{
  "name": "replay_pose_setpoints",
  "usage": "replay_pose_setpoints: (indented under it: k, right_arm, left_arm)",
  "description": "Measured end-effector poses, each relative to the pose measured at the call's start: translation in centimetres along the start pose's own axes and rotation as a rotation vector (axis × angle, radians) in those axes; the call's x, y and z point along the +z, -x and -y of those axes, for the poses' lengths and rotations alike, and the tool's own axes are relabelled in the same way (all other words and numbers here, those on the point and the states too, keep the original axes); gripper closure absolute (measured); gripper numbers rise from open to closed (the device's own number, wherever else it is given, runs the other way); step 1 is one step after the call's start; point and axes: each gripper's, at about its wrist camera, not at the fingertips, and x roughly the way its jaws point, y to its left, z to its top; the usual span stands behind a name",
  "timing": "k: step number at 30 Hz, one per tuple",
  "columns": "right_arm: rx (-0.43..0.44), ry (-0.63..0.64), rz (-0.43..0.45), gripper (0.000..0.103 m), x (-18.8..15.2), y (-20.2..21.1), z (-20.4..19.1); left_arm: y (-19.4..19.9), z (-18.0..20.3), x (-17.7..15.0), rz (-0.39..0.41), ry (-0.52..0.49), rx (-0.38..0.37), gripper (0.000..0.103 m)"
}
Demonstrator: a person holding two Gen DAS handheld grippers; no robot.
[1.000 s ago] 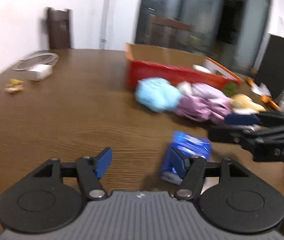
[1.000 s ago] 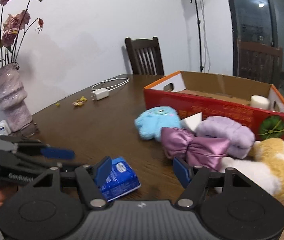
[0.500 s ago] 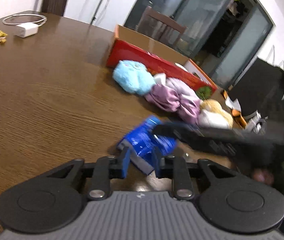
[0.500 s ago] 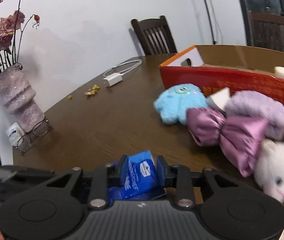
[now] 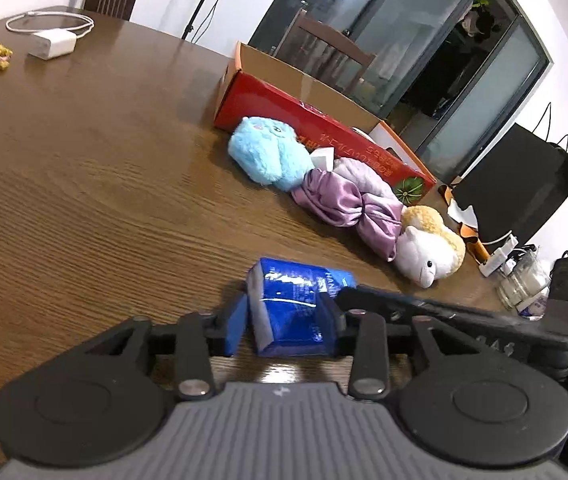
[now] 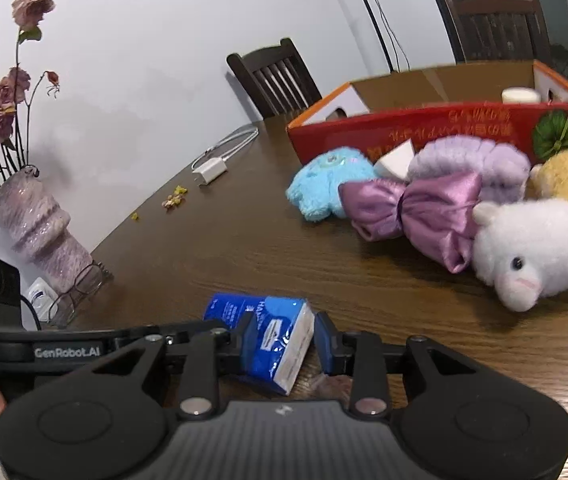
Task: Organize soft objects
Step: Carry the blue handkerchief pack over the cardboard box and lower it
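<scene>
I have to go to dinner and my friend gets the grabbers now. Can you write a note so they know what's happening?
Left gripper: around one end of the blue tissue pack, pads against its sides, jaws opening.
Right gripper: closed on the other end of the same pack.
Things: the pack is low over the table. The blue plush, purple bow, fluffy purple thing and white lamb lie outside the red box.
Done: one white thing shows inside the box.
Left: probably box the pack, then the other soft things.
</scene>
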Motion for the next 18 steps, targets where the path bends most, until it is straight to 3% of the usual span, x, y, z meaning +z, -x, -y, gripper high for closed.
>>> replay_pose_setpoints:
  k: [3,6,9,13,18]
  right_arm:
    - [0.008,-0.013,-0.003,0.073,-0.2,-0.6,0.1]
    - [-0.008,-0.005,0.004,0.085,0.1,-0.5,0.0]
    - [-0.042,0.043,0.057,0.088,1.3,0.3,-0.5]
    - [-0.093,0.119,0.155,0.088,5.2,1.2,-1.0]
    - [-0.217,0.236,0.262,0.088,12.4,0.3,-1.1]
  left_arm:
    - [-0.2,0.1,0.2,0.004,-0.007,0.014,0.073]
    - [-0.4,0.3,0.9,0.011,-0.008,0.036,0.078]
    - [-0.5,1.5,2.5,0.059,-0.051,0.025,0.078]
    - [-1.3,4.0,6.7,0.154,-0.145,0.018,0.078]
    - [-4.6,8.2,12.9,0.283,-0.325,0.095,0.078]
